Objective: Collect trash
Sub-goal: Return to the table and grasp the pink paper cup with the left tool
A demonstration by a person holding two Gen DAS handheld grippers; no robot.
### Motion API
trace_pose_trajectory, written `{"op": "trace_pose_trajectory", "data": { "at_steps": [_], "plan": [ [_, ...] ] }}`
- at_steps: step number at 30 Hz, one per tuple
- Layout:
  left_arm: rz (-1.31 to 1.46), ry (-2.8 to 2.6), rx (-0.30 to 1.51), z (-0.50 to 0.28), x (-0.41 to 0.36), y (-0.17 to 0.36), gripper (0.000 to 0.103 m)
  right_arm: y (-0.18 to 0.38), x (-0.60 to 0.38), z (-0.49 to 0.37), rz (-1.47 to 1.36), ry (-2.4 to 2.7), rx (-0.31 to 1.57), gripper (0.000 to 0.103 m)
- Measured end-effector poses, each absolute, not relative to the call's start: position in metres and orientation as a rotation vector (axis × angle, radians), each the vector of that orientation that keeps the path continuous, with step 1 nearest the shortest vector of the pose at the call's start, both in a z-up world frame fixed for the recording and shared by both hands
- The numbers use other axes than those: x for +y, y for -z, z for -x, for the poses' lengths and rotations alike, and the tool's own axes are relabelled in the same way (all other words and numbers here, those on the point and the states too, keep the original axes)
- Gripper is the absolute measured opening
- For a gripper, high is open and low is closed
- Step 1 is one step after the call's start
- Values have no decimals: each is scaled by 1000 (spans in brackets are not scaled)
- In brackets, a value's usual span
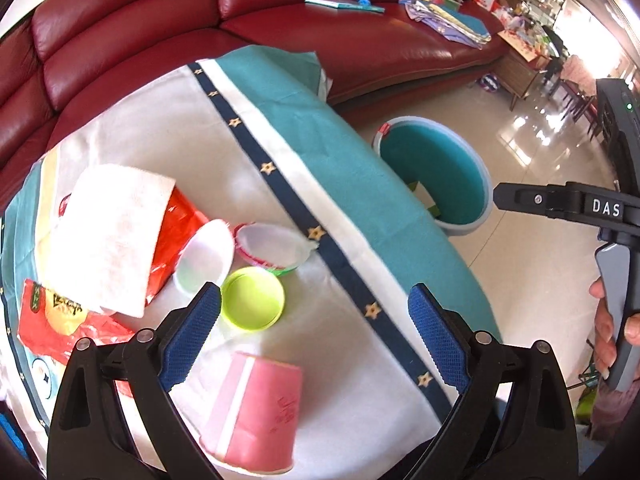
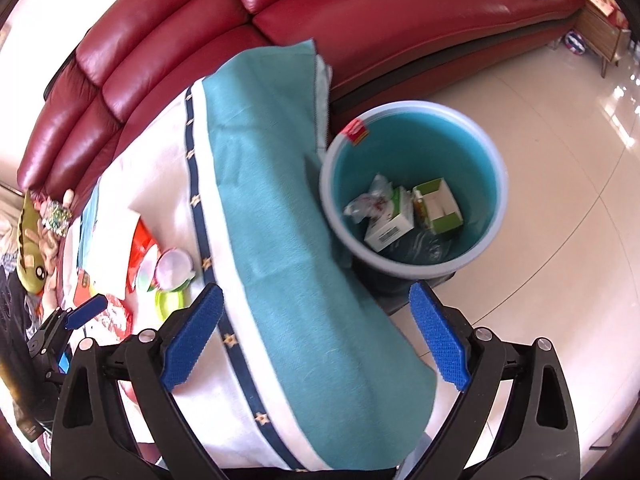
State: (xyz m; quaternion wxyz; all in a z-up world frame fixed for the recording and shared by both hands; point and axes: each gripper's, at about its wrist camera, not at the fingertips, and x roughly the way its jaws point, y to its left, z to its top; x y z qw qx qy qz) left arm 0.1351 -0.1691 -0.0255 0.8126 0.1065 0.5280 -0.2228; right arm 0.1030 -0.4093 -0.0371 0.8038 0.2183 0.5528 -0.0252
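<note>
My left gripper is open and empty above the table, just over a pink paper cup lying on its side. Beyond it lie a lime green lid, a white plastic cup, a peeled foil lid, a white tissue and red snack wrappers. My right gripper is open and empty over the table's edge, near a blue trash bin on the floor that holds cartons and crumpled paper. The bin also shows in the left wrist view.
The table wears a white and teal cloth with a navy star stripe. A red leather sofa curves behind it with books and papers on it. Glossy tiled floor lies to the right. The right gripper's body shows at the right.
</note>
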Motion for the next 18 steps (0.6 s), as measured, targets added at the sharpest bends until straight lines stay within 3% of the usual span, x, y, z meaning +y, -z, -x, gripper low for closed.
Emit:
{"op": "trace_pose_trajectory", "data": {
  "at_steps": [9,18],
  "plan": [
    [-162,416,1195,-113,-93,52,95,53,-336,-97,-407,-56,1264,90],
    [-196,471,1265,-107,-96,88,95,65,-309,-103,-367,-70,1317,90]
  ]
}}
